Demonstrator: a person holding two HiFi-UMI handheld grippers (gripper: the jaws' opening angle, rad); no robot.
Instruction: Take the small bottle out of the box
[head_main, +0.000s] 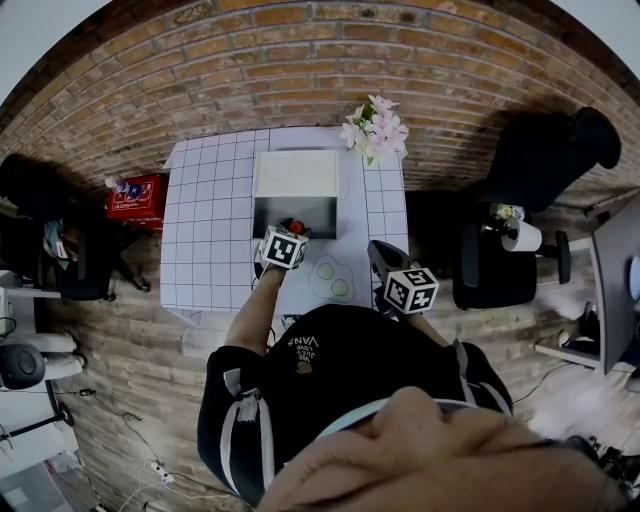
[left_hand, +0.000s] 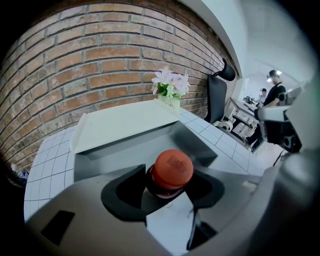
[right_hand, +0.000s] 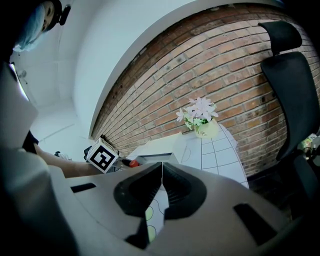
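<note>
Your left gripper (left_hand: 169, 182) has its two jaws closed on the one small bottle (left_hand: 172, 169), orange-capped and upright, just inside the near wall of the single open grey box (left_hand: 115, 155) on the gridded table (head_main: 200, 230). Your right gripper (right_hand: 161, 182) hangs to the box's right, its two jaws pressed together on nothing. One flower pot (right_hand: 206, 131) stands by the box's far right corner. Two green rounds (head_main: 333, 278) lie between the grippers.

Soft, even indoor light with faint shadows; fisheye bends the brick wall (head_main: 300, 60), and corners go black.
</note>
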